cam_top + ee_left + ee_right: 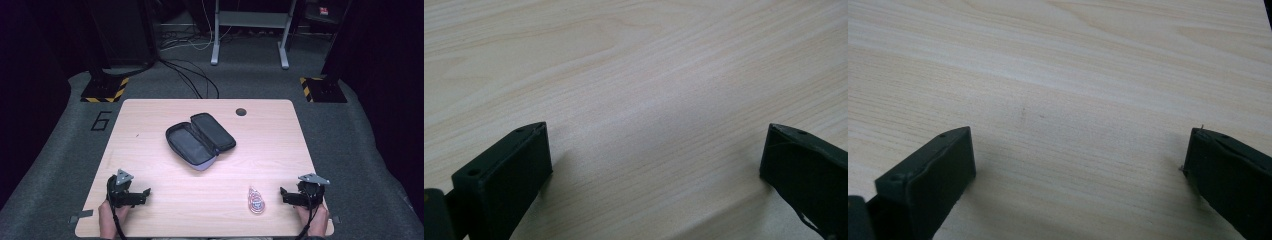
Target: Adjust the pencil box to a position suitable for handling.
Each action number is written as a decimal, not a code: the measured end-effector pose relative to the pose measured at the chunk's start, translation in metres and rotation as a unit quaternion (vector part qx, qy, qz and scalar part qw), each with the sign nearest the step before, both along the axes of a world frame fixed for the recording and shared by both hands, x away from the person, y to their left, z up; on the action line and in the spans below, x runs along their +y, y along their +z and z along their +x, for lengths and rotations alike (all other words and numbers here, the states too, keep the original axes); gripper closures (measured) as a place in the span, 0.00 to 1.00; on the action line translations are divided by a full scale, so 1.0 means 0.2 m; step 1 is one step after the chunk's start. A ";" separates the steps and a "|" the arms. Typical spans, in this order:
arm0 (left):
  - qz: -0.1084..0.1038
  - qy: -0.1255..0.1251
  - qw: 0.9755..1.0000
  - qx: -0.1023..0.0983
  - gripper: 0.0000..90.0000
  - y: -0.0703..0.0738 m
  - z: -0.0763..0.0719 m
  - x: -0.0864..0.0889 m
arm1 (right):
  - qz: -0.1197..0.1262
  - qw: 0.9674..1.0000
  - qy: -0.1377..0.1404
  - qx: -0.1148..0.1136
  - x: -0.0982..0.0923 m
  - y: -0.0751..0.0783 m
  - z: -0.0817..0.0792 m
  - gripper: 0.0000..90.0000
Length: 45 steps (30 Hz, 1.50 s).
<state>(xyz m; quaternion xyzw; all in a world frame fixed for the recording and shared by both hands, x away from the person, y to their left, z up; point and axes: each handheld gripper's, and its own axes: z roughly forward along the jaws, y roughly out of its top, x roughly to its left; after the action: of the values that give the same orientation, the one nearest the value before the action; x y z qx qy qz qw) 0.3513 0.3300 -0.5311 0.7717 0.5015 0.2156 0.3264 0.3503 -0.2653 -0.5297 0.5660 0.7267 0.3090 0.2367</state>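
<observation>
A pale wooden bench stands on grey carpet in a dark room, cables trailing toward a metal frame behind

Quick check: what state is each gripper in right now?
Left gripper: open, fingers wide apart, holding nothing.
Right gripper: open, holding nothing.

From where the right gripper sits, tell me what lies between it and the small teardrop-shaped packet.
Nothing visible. The right gripper rests open near the table's front edge, and the packet lies flat just beside it, bare wood between them. The open black case sits farther back, off that path.
</observation>
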 end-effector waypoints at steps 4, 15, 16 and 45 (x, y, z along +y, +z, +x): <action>0.000 0.001 1.000 0.000 0.00 0.00 0.00 0.00 | -0.001 1.000 0.000 0.000 0.00 0.00 0.00 0.00; 0.002 0.000 1.000 -0.003 0.01 0.00 0.00 0.00 | 0.019 1.000 -0.015 0.006 0.00 0.03 0.00 0.00; 0.002 0.000 1.000 -0.003 0.01 0.00 0.00 0.00 | 0.019 1.000 -0.019 0.001 0.00 0.04 -0.01 0.00; 0.004 0.001 1.000 -0.004 0.01 0.00 0.00 0.00 | 0.056 0.996 0.075 -0.011 0.40 0.19 -0.24 0.00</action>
<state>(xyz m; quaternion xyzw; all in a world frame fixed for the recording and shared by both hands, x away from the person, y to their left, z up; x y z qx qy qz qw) 0.3510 0.3298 -0.5314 0.7719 0.4999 0.2208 0.3248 0.3029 -0.1863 -0.4916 0.5191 0.7458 0.3724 0.1890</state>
